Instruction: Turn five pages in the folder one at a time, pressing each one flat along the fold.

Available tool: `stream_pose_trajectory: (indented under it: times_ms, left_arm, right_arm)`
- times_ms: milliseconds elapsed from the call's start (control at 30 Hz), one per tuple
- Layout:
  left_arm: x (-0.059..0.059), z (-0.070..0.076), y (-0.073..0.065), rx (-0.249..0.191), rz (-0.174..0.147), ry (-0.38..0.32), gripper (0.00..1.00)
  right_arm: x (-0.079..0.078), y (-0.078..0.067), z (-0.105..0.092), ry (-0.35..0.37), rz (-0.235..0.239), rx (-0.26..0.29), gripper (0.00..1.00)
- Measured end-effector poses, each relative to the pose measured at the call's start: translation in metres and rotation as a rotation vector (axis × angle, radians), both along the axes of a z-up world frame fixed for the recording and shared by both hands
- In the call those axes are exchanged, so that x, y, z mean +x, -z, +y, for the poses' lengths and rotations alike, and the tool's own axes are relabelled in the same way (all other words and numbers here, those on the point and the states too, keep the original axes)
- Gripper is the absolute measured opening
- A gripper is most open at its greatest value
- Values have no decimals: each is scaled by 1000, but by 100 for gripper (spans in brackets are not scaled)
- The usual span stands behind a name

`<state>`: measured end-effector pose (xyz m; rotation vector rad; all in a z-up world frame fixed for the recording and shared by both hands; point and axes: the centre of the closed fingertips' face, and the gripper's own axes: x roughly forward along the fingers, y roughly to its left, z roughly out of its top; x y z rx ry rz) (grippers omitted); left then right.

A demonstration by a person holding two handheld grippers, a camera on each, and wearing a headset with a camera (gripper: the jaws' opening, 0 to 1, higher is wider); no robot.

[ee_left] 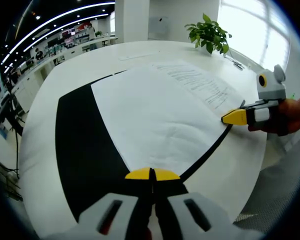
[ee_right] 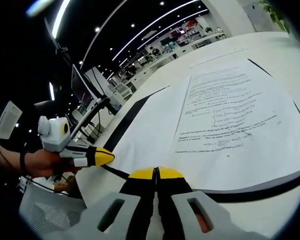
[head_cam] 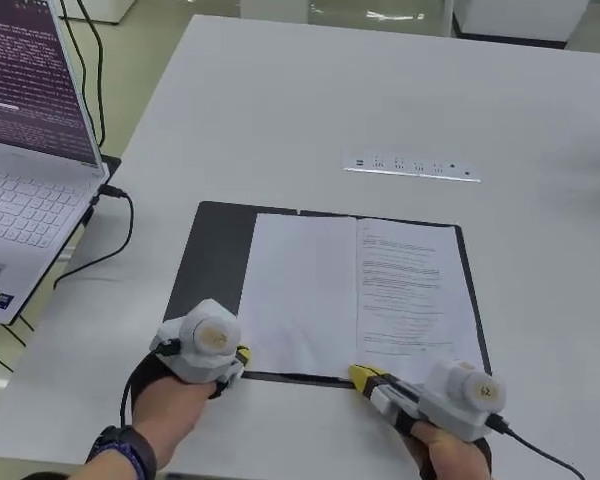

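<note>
The left claw (ee_left: 152, 174) has its yellow-tipped jaws pressed together with nothing between them, and it sits low at the near edge of the open folder (head_cam: 215, 262), over the black inside cover just beside the bottom left corner of the blank page (head_cam: 300, 292); whether the tips touch the cover cannot be told. The right claw (ee_right: 155, 172) is likewise closed and empty, its tips at the folder's near edge below the printed page (head_cam: 412, 280), close to the fold. In the head view the two claws lie near each other along that near edge, the left one held by a gloved hand (head_cam: 172, 402) with a dark band on the wrist, the right one trailing a black cord toward the lower right. The folder lies flat and open on the white tabletop (head_cam: 280, 100), the blank page to the left of the fold and the printed page to the right, black cover showing as a wide strip at the left. Beyond the folder a socket strip (head_cam: 412, 166) is set into the tabletop. An open laptop (head_cam: 30, 150) stands at the far left with a black cable (head_cam: 102, 256) looping from its side. A potted plant (ee_left: 208, 32) stands in the distance in the left gripper view
</note>
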<state>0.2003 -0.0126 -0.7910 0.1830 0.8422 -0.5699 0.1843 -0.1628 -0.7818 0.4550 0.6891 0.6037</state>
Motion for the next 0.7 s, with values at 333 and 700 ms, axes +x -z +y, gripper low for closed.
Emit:
stream_pose_trajectory:
  times_ms: [333,700]
  left_arm:
    - [1,0,-1,-22,17,-25,0]
    - [-4,-11,-11,-59,71,-33,11]
  right_arm:
    - [2,0,-1,-15,31,-3,0]
    - [1,-14,9,-120,33,-24,20]
